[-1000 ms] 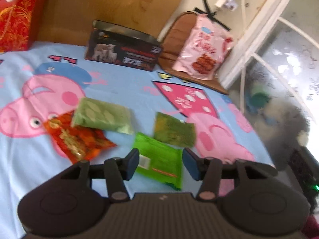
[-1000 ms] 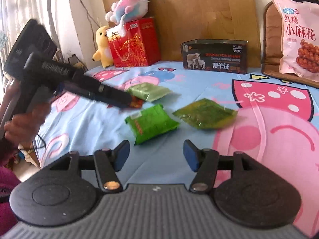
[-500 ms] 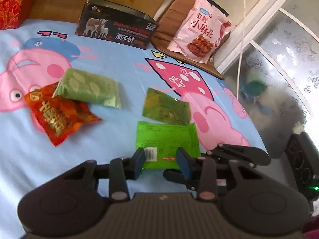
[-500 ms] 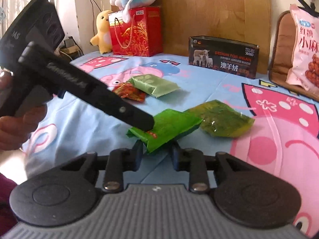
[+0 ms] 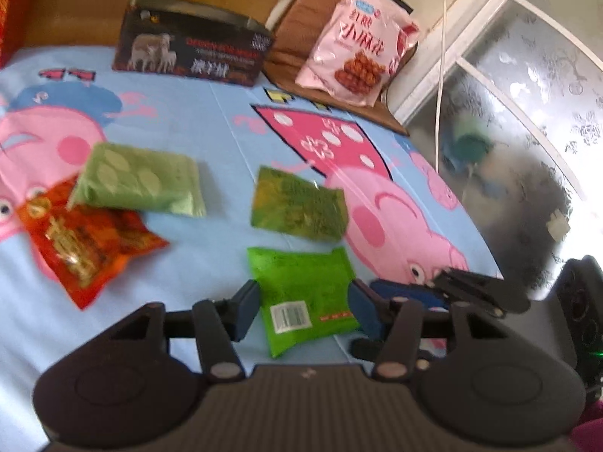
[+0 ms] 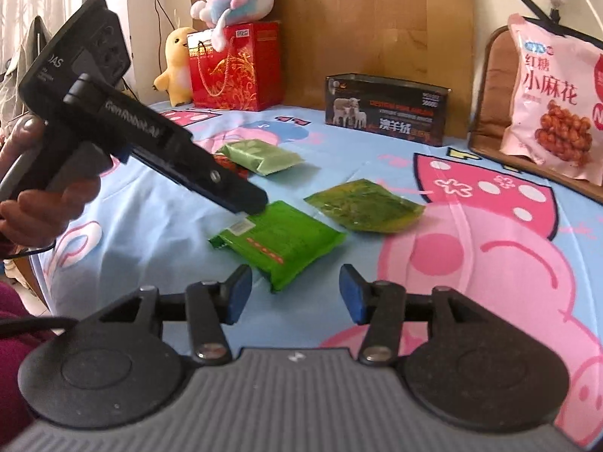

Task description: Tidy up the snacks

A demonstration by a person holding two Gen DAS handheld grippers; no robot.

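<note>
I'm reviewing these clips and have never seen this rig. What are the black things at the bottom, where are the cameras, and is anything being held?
A person holds a two-finger gripper in each hand, each with its own forward-looking fisheye camera. The black shapes are the left gripper and right gripper, both with jaws open, holding nothing. On the cartoon-print sheet lie a bright green packet, an olive packet, a pale green packet and a red packet. Behind stand a dark tin and pink bag.
</note>
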